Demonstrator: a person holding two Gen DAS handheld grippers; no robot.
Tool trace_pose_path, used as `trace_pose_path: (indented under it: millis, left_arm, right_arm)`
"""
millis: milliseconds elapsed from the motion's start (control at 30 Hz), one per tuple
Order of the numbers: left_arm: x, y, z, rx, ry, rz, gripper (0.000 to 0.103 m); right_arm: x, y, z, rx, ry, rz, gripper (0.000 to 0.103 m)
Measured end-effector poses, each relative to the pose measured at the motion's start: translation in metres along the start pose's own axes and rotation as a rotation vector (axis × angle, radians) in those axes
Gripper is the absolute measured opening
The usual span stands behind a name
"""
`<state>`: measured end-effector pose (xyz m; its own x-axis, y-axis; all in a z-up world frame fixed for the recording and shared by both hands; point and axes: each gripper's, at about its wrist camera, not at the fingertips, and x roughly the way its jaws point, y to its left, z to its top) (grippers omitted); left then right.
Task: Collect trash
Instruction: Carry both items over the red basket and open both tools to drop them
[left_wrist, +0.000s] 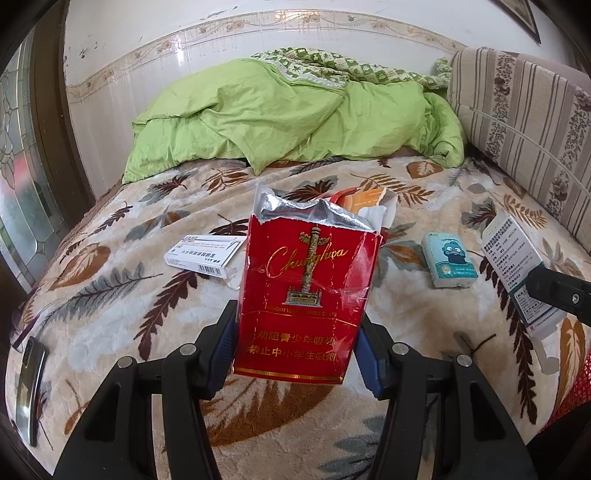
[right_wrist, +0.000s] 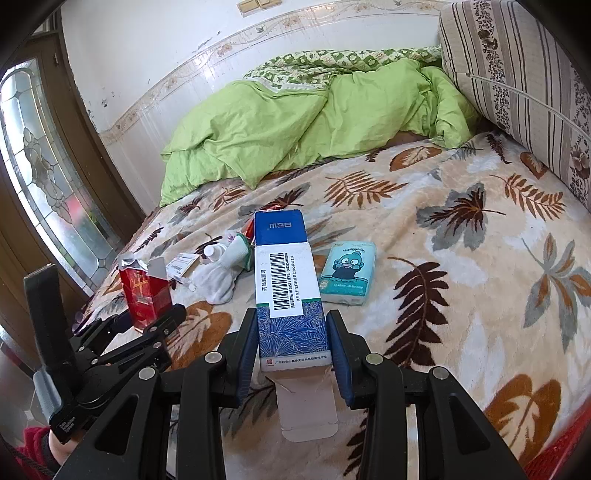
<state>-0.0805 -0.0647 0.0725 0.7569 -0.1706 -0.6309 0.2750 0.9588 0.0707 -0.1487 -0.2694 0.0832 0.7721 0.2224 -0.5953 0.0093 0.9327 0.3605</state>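
Left tool (left_wrist: 297, 350) clamped on a torn red Chunghwa cigarette pack (left_wrist: 306, 291), held above the bed (left_wrist: 110, 295). Right tool (right_wrist: 291, 354) clamped on a blue-and-white medicine box (right_wrist: 286, 291). Beyond: tissue packet (right_wrist: 347, 271), white sock (right_wrist: 218, 278), green quilt (right_wrist: 295, 122).

A leaf-patterned blanket (left_wrist: 110, 288) covers the bed across the lower half of both views. Along its far edge a green duvet (left_wrist: 295, 118) lies bunched against the tiled wall (left_wrist: 129, 77), patterned side showing at the top. A striped floral cushion (left_wrist: 524, 122) leans at the upper right. At the left edge is a door (right_wrist: 44, 177) with leaded glass. A phone (left_wrist: 31, 387) lies at the lower left of the left view, on the blanket's edge.
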Motion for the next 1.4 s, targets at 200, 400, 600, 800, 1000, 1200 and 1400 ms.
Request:
trace_pose_path:
  millis: [200,400,600,800,1000,1200,1400]
  left_arm:
    - [-0.015,-0.018,-0.006,0.057,0.002,-0.102,0.056]
    - [-0.036,-0.066,-0.010,0.145,0.022,-0.254,0.056]
    - [-0.067,-0.130,0.004,0.200,0.030,-0.443,0.056]
    - [-0.093,-0.205,0.005,0.304,0.063,-0.605,0.056]
    - [-0.110,-0.276,-0.006,0.393,0.134,-0.743,0.056]
    - [-0.121,-0.327,-0.019,0.465,0.176,-0.804,0.056]
    - [-0.124,-0.337,-0.023,0.464,0.178,-0.827,0.080]
  right_arm:
    - [-0.039,-0.022,-0.008,0.079,-0.009,0.018,0.039]
    - [-0.098,-0.076,-0.029,0.189,-0.043,-0.076,0.039]
    - [-0.164,-0.136,-0.048,0.310,-0.088,-0.221,0.039]
    - [-0.212,-0.180,-0.075,0.404,-0.110,-0.329,0.039]
    - [-0.238,-0.209,-0.097,0.482,-0.122,-0.372,0.039]
    - [-0.257,-0.226,-0.108,0.521,-0.144,-0.402,0.040]
    - [-0.267,-0.234,-0.110,0.539,-0.162,-0.421,0.058]
